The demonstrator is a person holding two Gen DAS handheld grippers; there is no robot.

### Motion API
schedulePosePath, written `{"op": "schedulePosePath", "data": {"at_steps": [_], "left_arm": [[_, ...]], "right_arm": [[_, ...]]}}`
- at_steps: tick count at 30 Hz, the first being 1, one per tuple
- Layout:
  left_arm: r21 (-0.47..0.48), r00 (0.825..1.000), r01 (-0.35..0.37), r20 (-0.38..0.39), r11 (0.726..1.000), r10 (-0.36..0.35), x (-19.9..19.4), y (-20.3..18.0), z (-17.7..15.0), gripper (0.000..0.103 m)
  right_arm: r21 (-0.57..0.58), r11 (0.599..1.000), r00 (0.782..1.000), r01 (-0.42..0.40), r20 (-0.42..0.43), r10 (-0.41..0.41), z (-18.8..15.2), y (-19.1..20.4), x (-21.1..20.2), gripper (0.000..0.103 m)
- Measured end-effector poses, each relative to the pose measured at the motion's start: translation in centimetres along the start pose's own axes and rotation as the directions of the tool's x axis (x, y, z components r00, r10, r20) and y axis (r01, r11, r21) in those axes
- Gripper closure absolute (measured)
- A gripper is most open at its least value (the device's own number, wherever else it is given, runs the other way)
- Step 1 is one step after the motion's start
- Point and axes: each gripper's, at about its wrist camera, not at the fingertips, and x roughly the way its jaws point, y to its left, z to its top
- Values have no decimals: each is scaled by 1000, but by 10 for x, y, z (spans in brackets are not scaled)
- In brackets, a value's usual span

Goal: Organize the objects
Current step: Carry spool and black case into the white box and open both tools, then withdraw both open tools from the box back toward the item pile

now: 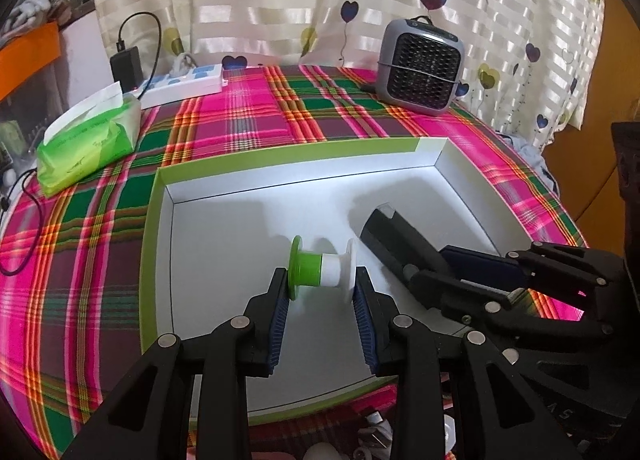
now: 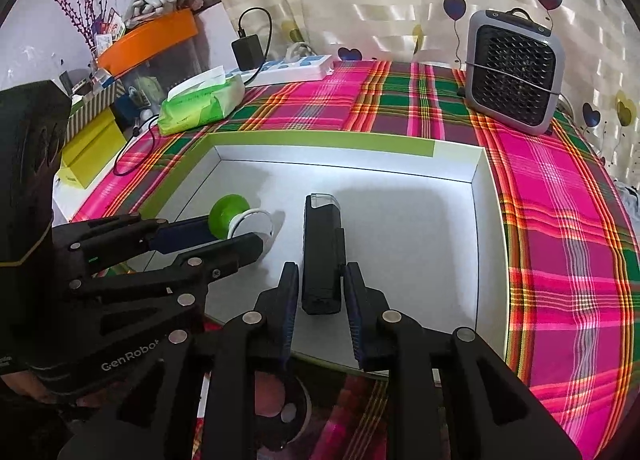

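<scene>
The spool [image 1: 322, 270], green at one end and white at the other, lies on its side low in the middle of the left wrist view, inside the shallow white box [image 1: 304, 168] with the green rim. My left tongs [image 1: 322, 292] clasp it by its two end flanges; it looks light, stiff and smooth, so the flat flanges are the sensible hold. Beside it in the box lies a black rectangular device [image 2: 322, 256], rigid and probably heavier. My right tongs [image 2: 322, 292] straddle its near end, jaws parted, pads apparently just clear of its sides.
</scene>
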Motion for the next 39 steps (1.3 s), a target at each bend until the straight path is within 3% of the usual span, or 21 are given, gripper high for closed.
{"op": "schedulePosePath", "data": {"at_steps": [5, 17, 39], "left_arm": [[-9, 1000, -1, 0, 1000, 1, -2, 0, 0, 73], [-4, 1000, -6, 22, 1000, 6, -19, -3, -4, 73], [-11, 997, 3, 83, 1000, -2, -66, -13, -34, 73]], "right_arm": [[9, 1000, 1000, 3, 8, -3, -2, 0, -4, 64], [-7, 1000, 998, -1, 62, 2, -10, 6, -27, 55], [-14, 1000, 994, -26, 105, 27, -41, 21, -72, 54]]}}
